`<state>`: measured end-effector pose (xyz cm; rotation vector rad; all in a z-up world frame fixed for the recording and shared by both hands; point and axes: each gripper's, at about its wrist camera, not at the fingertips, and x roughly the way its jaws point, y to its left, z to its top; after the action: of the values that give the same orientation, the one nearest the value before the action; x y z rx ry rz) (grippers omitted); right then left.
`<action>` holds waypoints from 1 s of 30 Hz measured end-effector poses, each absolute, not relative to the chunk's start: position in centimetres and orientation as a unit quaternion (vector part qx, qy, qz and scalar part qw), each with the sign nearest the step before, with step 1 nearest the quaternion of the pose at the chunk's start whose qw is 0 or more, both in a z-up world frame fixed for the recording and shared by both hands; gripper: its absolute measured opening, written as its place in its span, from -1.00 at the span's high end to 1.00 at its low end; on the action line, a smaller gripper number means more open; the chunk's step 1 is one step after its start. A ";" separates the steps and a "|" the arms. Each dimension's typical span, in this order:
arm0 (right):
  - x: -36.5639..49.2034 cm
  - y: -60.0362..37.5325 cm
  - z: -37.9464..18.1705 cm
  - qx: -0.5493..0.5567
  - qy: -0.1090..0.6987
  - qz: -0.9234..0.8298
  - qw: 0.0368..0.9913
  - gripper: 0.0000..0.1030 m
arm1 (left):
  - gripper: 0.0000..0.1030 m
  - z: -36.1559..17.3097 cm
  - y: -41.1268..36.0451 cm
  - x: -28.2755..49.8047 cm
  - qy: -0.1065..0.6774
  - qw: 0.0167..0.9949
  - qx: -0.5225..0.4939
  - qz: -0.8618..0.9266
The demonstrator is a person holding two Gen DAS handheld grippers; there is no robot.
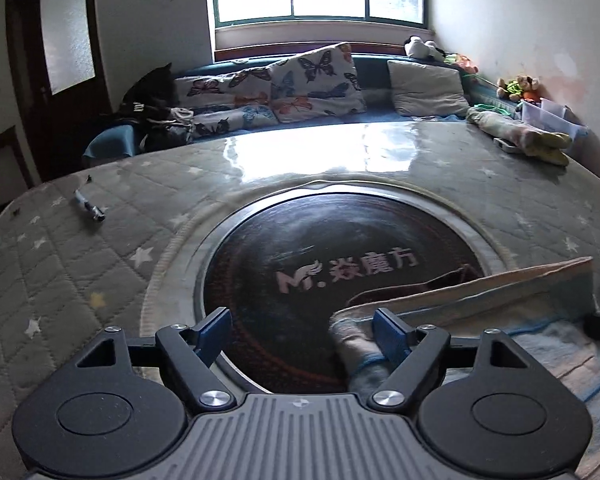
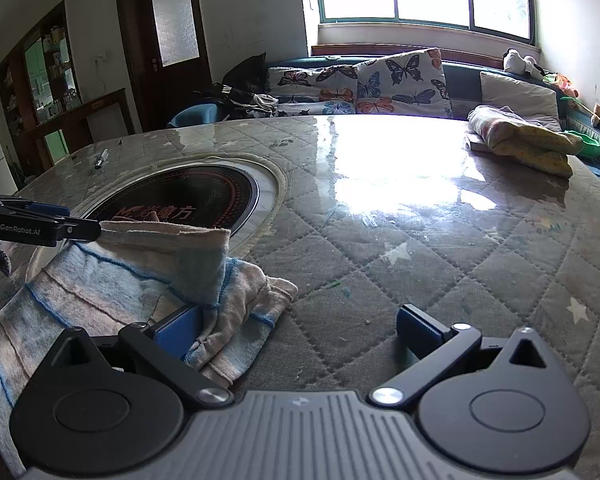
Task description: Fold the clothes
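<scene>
A pale garment with pink and blue stripes lies at the near side of the table, partly over the round black hob. One folded edge of it stands up. My left gripper is open wide. Its right finger rests against the garment's left corner, and the left finger is over the hob with nothing pressed between the pads. In the right wrist view the garment fills the lower left. My right gripper is also open wide, with its left finger against the crumpled end of the cloth. The left gripper touches the raised edge there.
The table has a quilted grey star cover under a glossy clear sheet. A pen lies far left. Folded clothes are stacked at the far right. Behind stand a sofa with butterfly cushions, toys and a plastic box.
</scene>
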<state>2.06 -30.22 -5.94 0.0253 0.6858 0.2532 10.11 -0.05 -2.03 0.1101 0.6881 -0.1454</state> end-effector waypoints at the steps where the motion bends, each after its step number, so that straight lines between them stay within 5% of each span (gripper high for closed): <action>1: 2.1 -30.2 -5.9 0.012 0.335 0.124 0.934 -1.00 | -0.57 -1.9 0.1 10.0 0.336 0.938 0.053 -0.067; 30: 2.0 -30.1 -6.0 0.012 0.335 0.123 0.934 -1.00 | -0.66 -2.3 0.4 5.3 0.337 0.931 0.103 -0.092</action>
<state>2.03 -30.13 -5.99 0.0236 0.6844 0.2519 5.27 0.39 -2.27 0.2099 0.6905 -0.1891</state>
